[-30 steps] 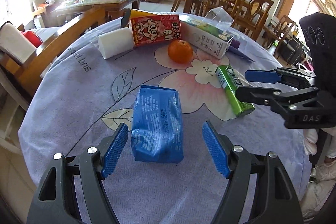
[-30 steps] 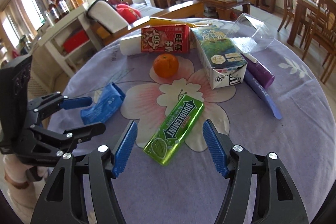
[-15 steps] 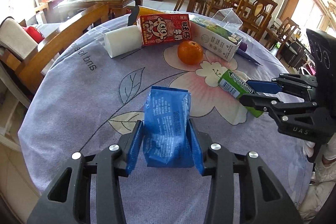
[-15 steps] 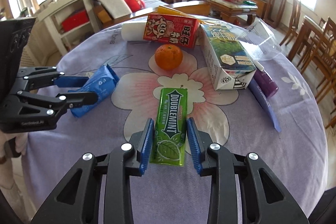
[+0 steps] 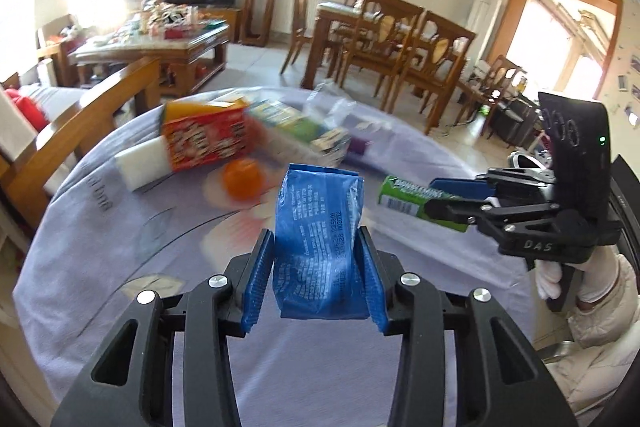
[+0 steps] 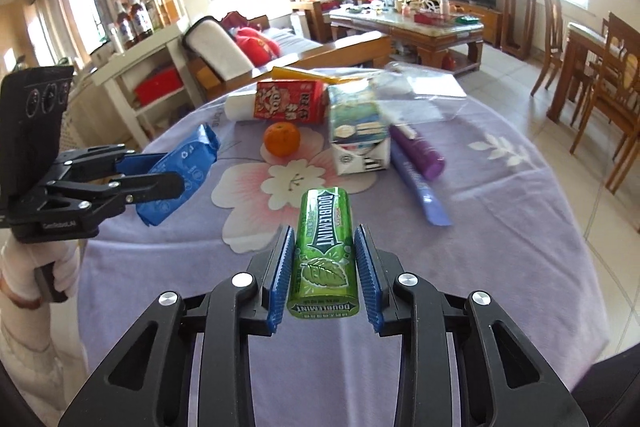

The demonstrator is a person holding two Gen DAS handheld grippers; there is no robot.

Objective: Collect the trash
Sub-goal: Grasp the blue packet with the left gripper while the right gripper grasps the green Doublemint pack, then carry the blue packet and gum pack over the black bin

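Holding two items of trash, one per gripper: one blue packet [image 5: 320, 247] and one green gum pack [image 6: 325, 251].

Remaining on the purple floral tablecloth [image 6: 500, 227]: one orange [image 6: 281, 139], one red carton [image 6: 290, 102], one white roll [image 6: 239, 107], one green-and-white carton [image 6: 358, 131], one purple tube [image 6: 418, 151], one lilac flat strip [image 6: 420, 193], one clear plastic container [image 6: 424, 87].

Left gripper [image 5: 316, 271]: clamping the blue packet between both blue pads, pressing on its two long sides (packet sides visibly squeezed inward). Pointing forward and downward over the near table edge. Being carried by a white-gloved hand [image 6: 36, 267] at the lower left of the right wrist view.

Right gripper [image 6: 323, 269]: clamping the green gum pack between both blue pads, contacting its two long sides. Pointing forward and downward toward the table centre. Being carried by a white-gloved hand [image 5: 560, 275] at the right of the left wrist view.

Blue packet: lifted clear of the cloth, long axis running along the fingers, crimped end pointing away from the gripper body toward the orange.

Green gum pack: lifted clear of the cloth, long axis running along the fingers, far end pointing toward the flower print, near end (barcode face) sitting between the pads.
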